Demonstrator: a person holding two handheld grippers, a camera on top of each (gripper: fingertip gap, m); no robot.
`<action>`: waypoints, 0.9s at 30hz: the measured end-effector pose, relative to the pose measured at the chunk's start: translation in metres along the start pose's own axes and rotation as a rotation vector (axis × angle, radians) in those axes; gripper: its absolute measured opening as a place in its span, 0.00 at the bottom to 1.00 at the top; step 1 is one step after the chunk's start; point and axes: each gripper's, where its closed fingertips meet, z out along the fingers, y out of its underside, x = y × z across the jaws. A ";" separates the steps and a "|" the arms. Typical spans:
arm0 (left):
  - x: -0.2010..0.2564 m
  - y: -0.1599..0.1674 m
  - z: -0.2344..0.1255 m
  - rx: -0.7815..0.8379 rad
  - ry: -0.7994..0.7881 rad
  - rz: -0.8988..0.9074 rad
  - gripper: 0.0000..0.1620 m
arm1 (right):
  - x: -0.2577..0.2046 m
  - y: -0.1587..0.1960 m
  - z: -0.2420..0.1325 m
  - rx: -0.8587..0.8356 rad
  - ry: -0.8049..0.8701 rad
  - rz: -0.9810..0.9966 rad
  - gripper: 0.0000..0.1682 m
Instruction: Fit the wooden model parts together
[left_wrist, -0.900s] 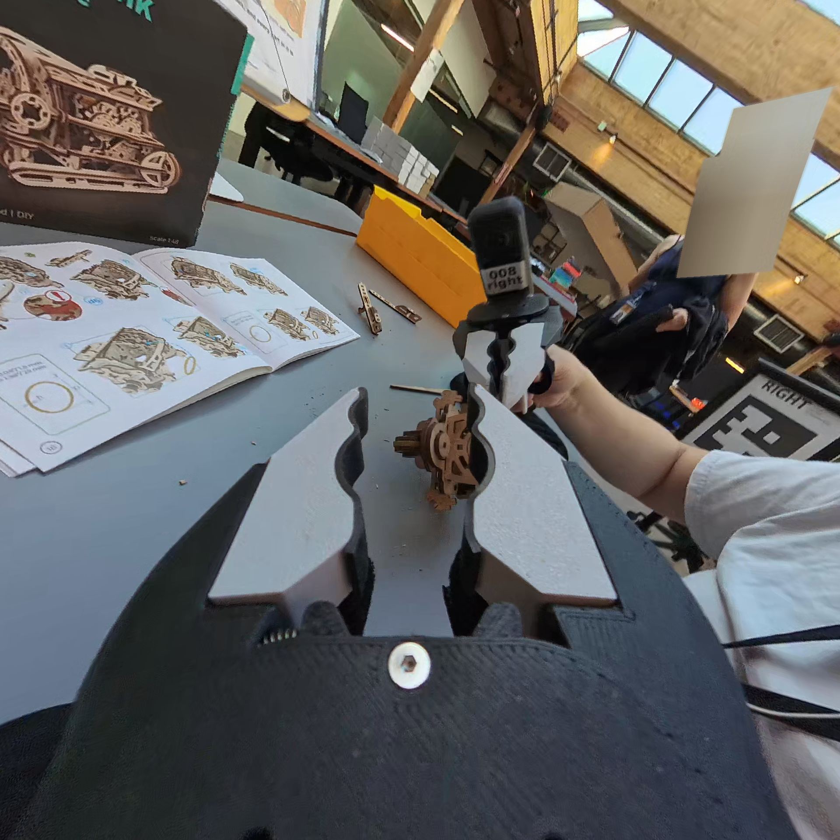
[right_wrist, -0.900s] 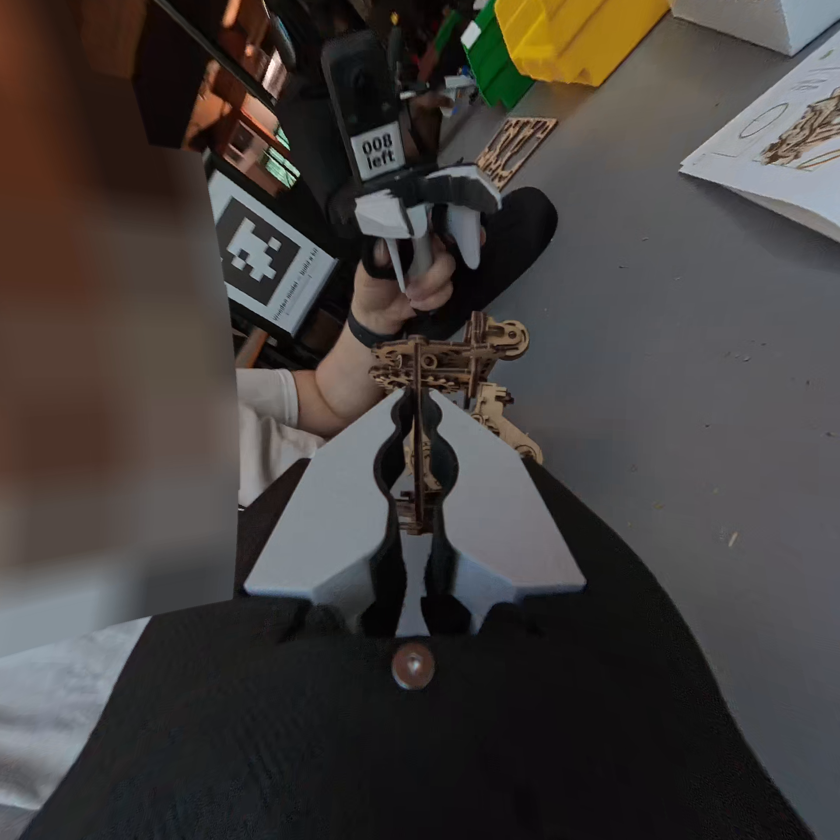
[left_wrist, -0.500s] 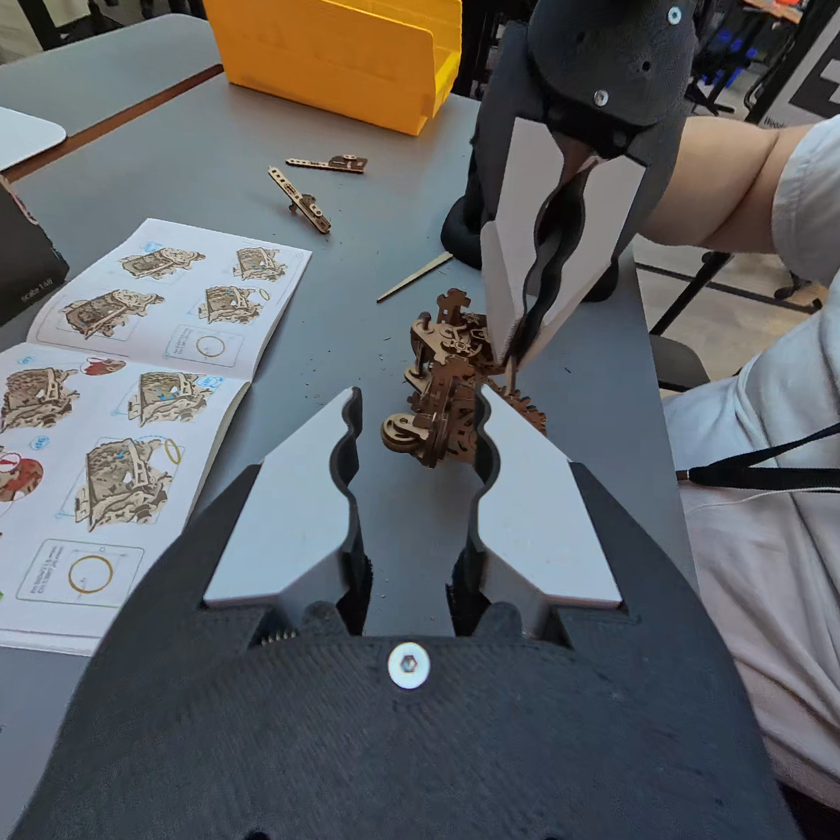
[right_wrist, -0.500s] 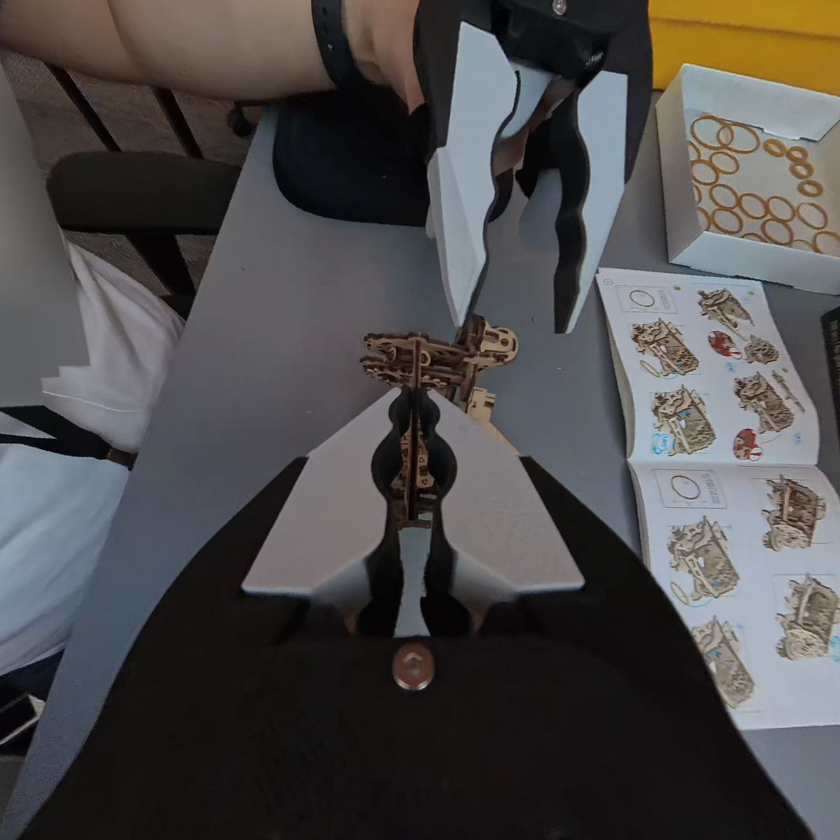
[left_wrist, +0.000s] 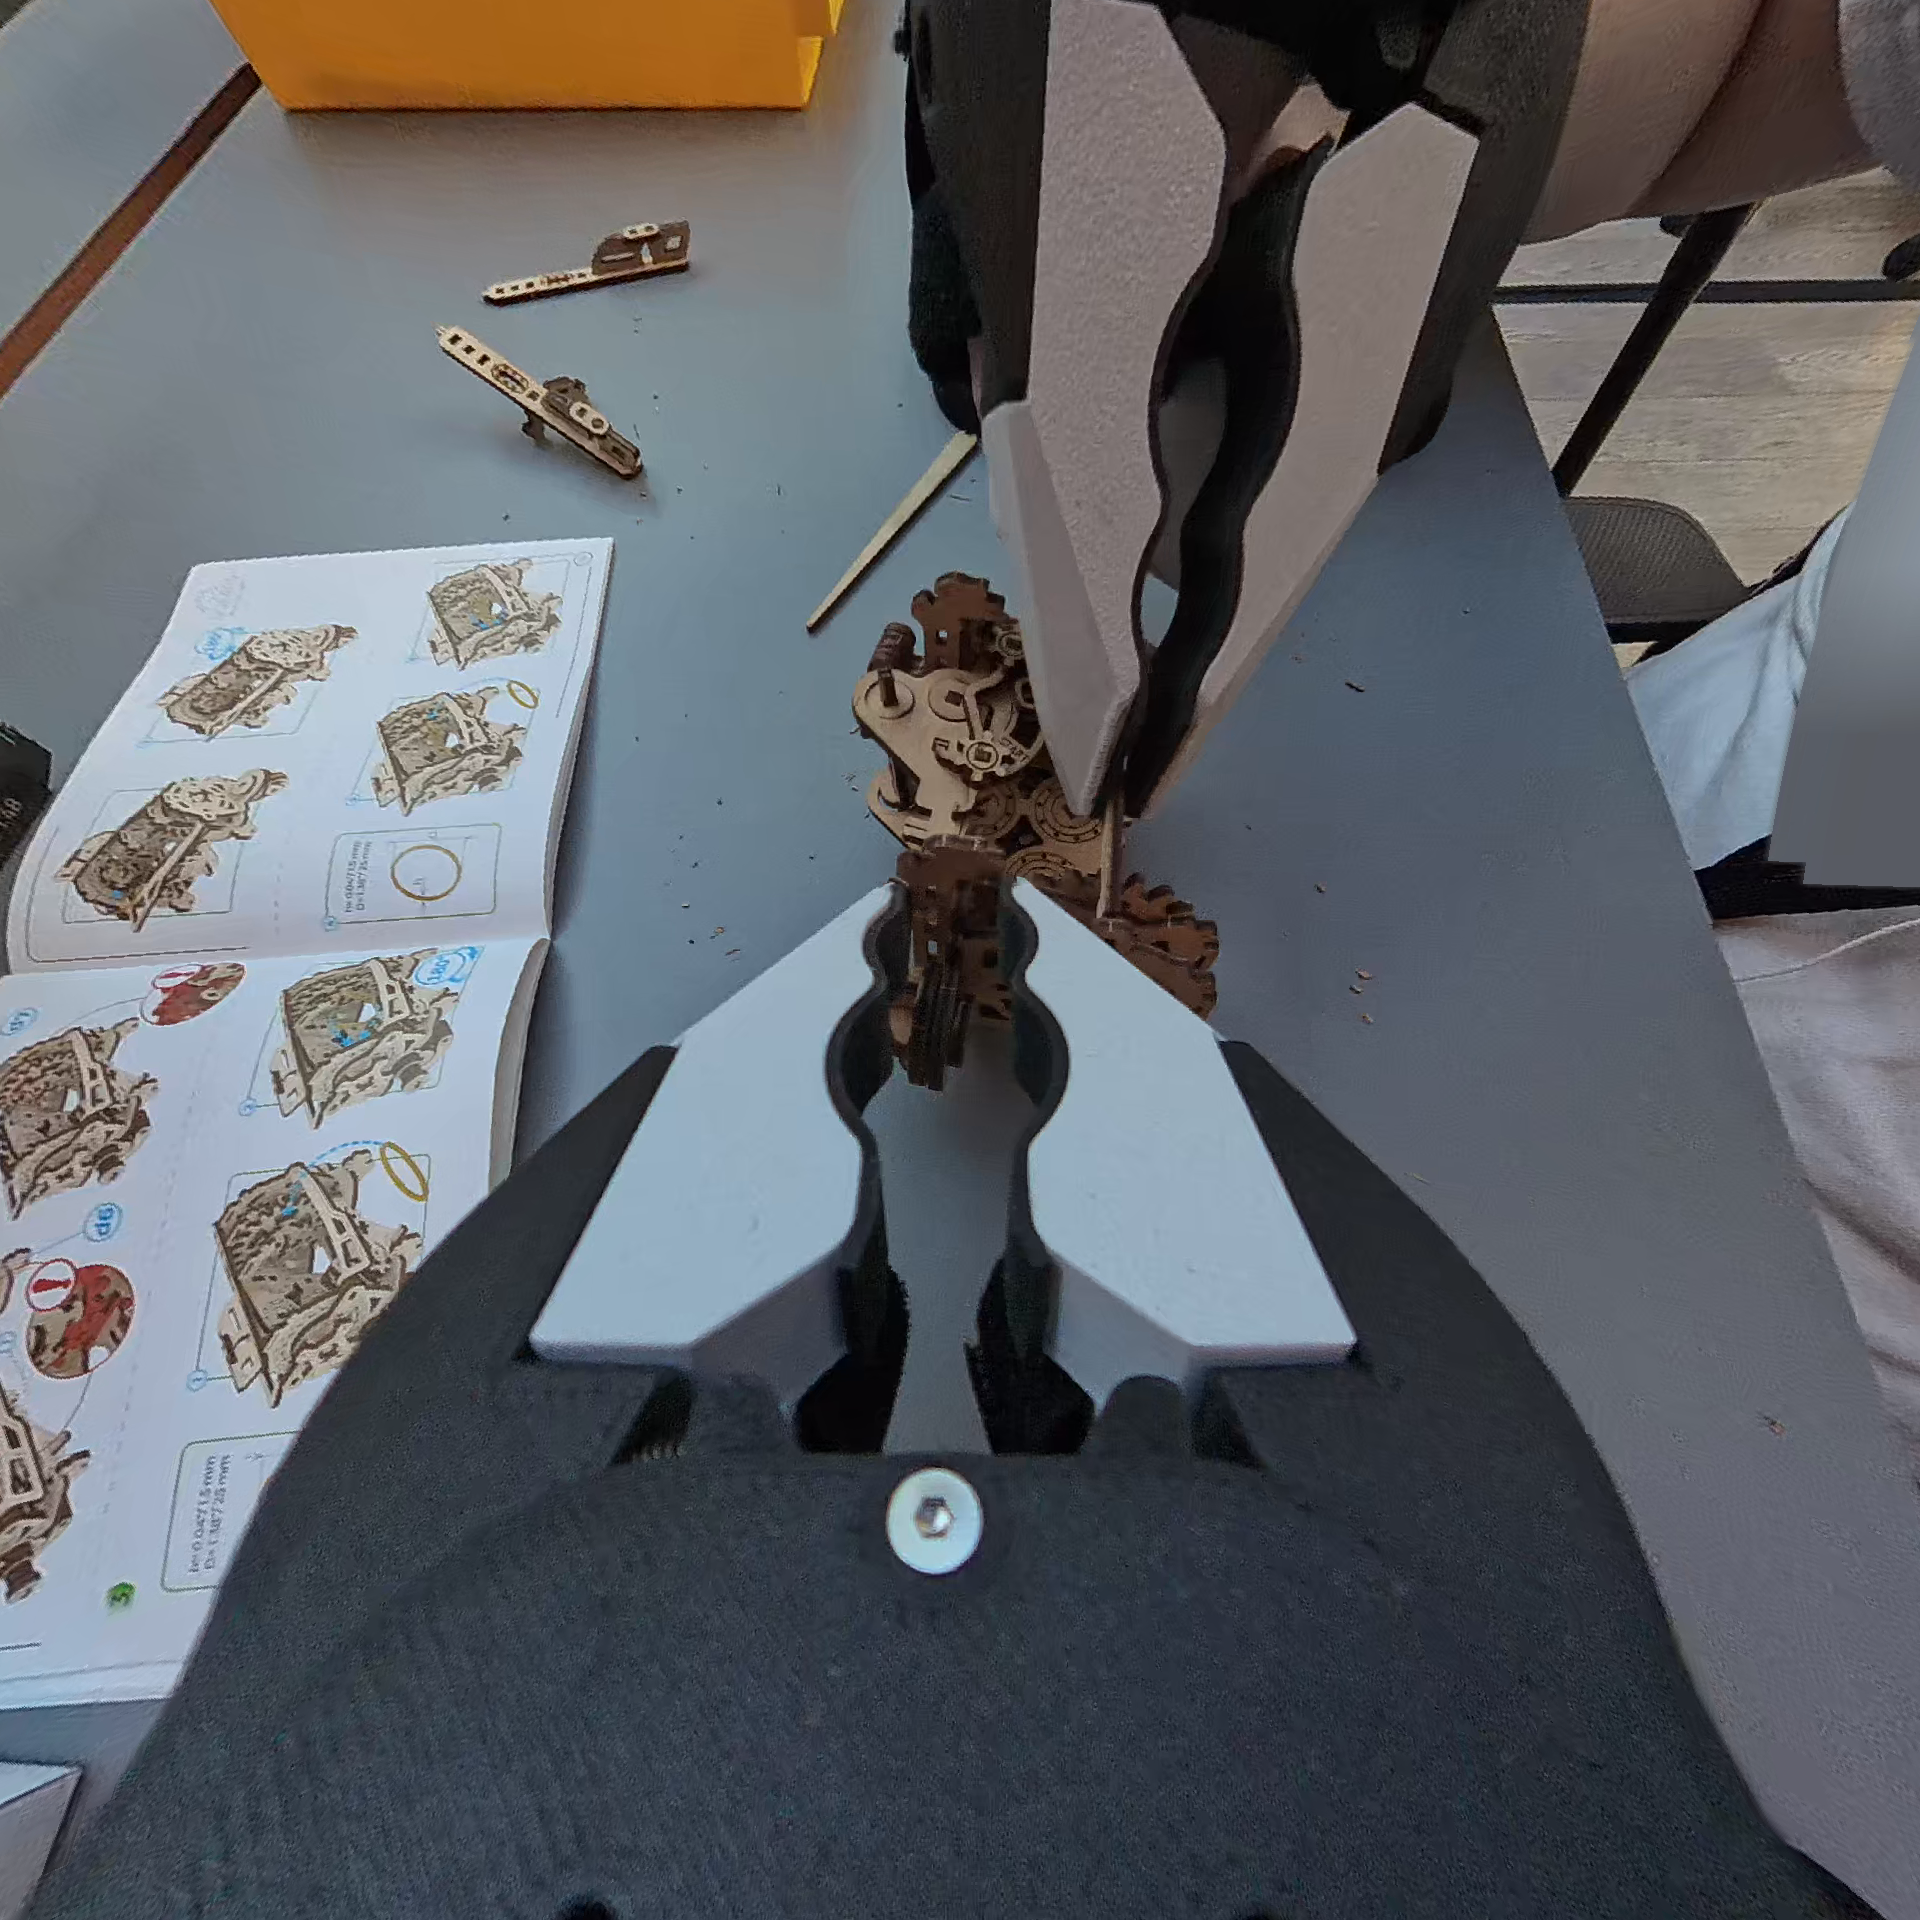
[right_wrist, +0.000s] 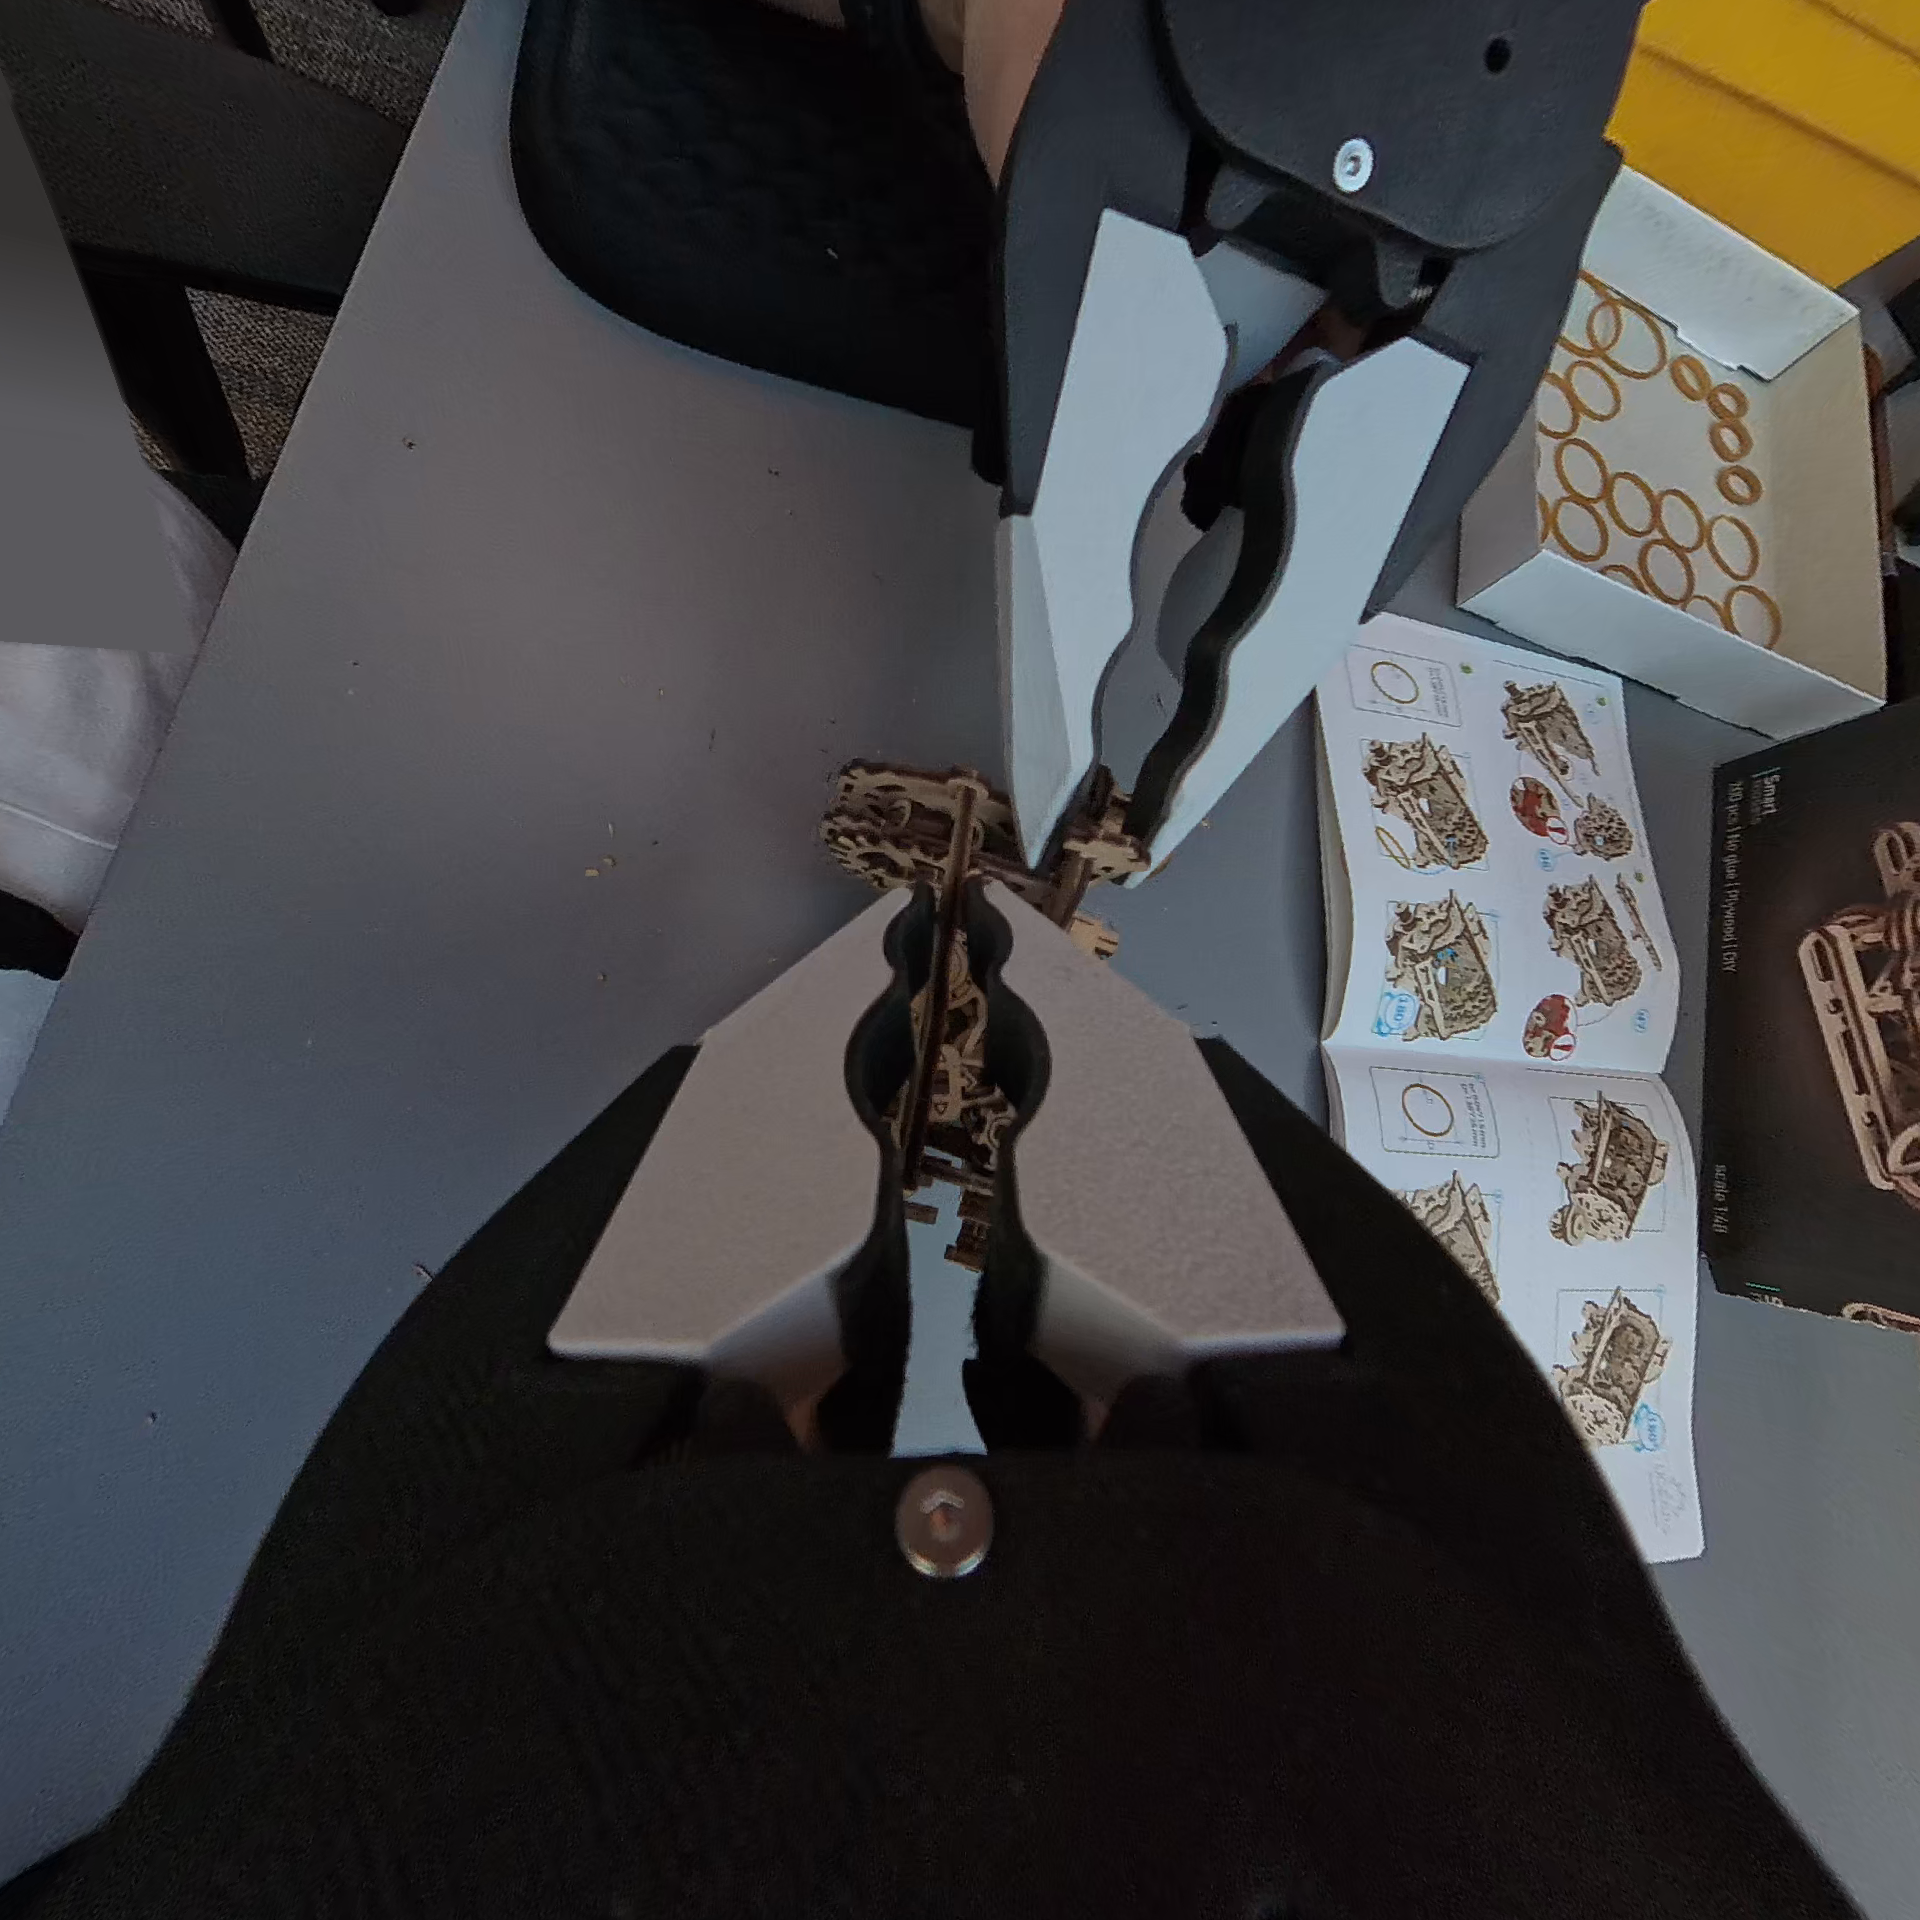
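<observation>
A small wooden gear model (left_wrist: 935, 727) is held just above the grey table (left_wrist: 727, 416) between both grippers. My left gripper (left_wrist: 956, 909) is shut on a dark stacked end of the model. My right gripper (right_wrist: 951, 899) is shut on a thin upright plate of the same model (right_wrist: 894, 821). In the left wrist view the right gripper (left_wrist: 1117, 805) comes down from the top onto the model's far side. In the right wrist view the left gripper (right_wrist: 1091, 873) comes down from the top right and pinches the model's end.
An open instruction booklet (left_wrist: 312, 831) lies left of the model. Two loose wooden parts (left_wrist: 551, 400) and a thin stick (left_wrist: 894, 540) lie beyond it, near a yellow bin (left_wrist: 520, 52). A white box of rings (right_wrist: 1662, 468) and a black kit box (right_wrist: 1818, 987) sit past the booklet. Only a small space, under 4 cm, lies between the two pairs of fingers. Both grippers' tips are roughly 15 cm from the thin stick (left_wrist: 894, 540).
My left gripper was open around the model and has now closed on its end. Both grippers have tilted down over the table and drawn closer together. The right gripper keeps its grip.
</observation>
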 end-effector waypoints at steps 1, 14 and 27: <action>0.000 0.000 0.000 0.007 -0.005 0.006 0.08 | 0.001 0.000 -0.002 0.004 0.000 0.005 0.06; -0.002 0.002 -0.004 0.054 -0.043 0.018 0.06 | 0.050 -0.002 -0.032 0.175 0.024 0.355 0.20; -0.004 0.004 -0.007 0.058 -0.136 0.128 0.06 | 0.043 0.010 -0.007 -0.137 -0.079 0.203 0.21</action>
